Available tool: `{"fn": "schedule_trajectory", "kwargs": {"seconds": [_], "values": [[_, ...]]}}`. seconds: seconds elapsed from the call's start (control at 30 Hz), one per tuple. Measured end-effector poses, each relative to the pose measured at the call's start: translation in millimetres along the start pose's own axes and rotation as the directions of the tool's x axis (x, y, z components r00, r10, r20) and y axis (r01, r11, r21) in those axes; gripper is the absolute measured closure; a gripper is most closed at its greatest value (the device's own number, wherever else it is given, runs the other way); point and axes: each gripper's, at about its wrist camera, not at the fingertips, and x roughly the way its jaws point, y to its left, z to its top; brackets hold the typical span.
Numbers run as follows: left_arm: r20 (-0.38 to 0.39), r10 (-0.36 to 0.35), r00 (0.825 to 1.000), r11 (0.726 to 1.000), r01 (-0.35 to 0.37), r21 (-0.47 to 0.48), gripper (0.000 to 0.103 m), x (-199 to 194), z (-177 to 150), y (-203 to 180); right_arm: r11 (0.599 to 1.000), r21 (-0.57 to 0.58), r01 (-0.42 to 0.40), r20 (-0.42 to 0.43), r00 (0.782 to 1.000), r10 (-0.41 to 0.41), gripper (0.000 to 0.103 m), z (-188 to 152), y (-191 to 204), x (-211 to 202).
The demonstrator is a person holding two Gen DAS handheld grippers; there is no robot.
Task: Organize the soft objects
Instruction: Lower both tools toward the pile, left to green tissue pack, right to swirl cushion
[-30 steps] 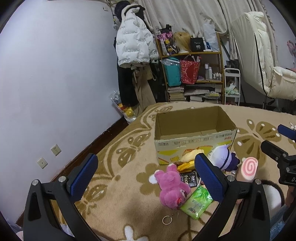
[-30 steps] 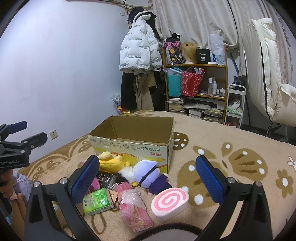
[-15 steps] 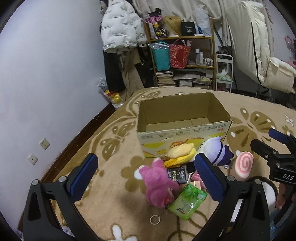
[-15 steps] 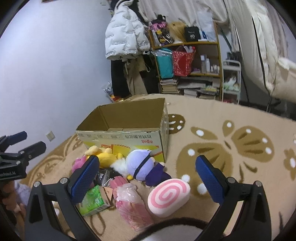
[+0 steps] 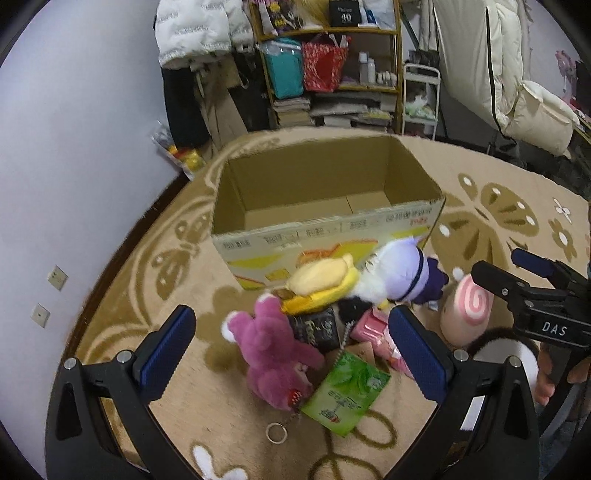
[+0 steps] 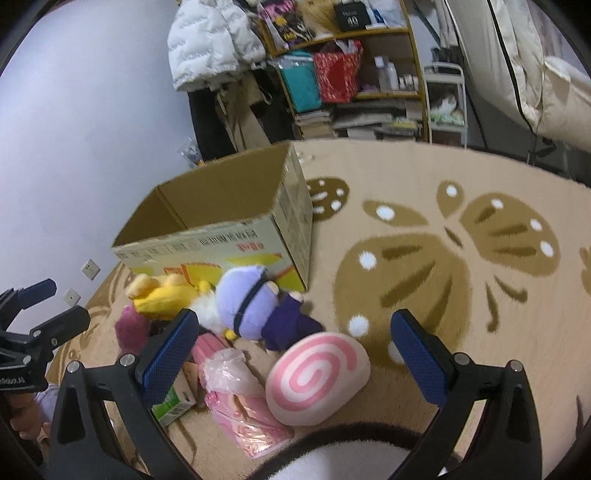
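An open, empty cardboard box [image 5: 325, 229] stands on the carpet; it also shows in the right wrist view [image 6: 221, 236]. In front of it lie a pink plush bear [image 5: 273, 354], a yellow plush [image 5: 321, 284], a purple-and-white plush doll [image 5: 399, 273], a pink swirl-roll cushion [image 6: 317, 373] and a pink plastic packet [image 6: 236, 398]. My left gripper [image 5: 291, 354] is open and empty, hovering over the pink bear. My right gripper [image 6: 291, 354] is open and empty, above the swirl cushion and doll.
A green tissue pack [image 5: 343, 391], a dark packet [image 5: 317, 328] and a key ring [image 5: 276, 432] lie among the toys. A cluttered shelf [image 5: 332, 66] and hanging coats [image 5: 195, 33] stand behind the box. A black-and-white plush [image 6: 332, 454] lies at the near edge.
Both grippers have tilted down and moved closer to the pile of toys and the box. Both stay open and empty. The objects have not moved.
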Motion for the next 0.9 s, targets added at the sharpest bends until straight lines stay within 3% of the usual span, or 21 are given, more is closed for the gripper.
{"fn": "schedule_trajectory", "kwargs": {"seconds": [0.5,0.67,0.9], "values": [[-0.141,-0.038,0.989,0.997,0.046,0.058,0.0,42.3,-18.6,-23.5,0.996,0.09,0.025,-0.148,0.989,-0.011,0.0,-10.5,-21.4,35.5],[-0.172,-0.029,0.985,0.99,0.052,0.134,0.0,51.7,-28.0,-40.2,0.995,0.094,0.035,-0.173,0.985,-0.018,0.0,-12.1,-23.0,42.2],[-0.248,-0.063,0.967,0.986,0.098,0.133,0.0,69.3,-41.9,-45.6,0.995,0.096,0.036,-0.208,0.978,-0.015,0.0,-15.6,-24.2,48.5]]}}
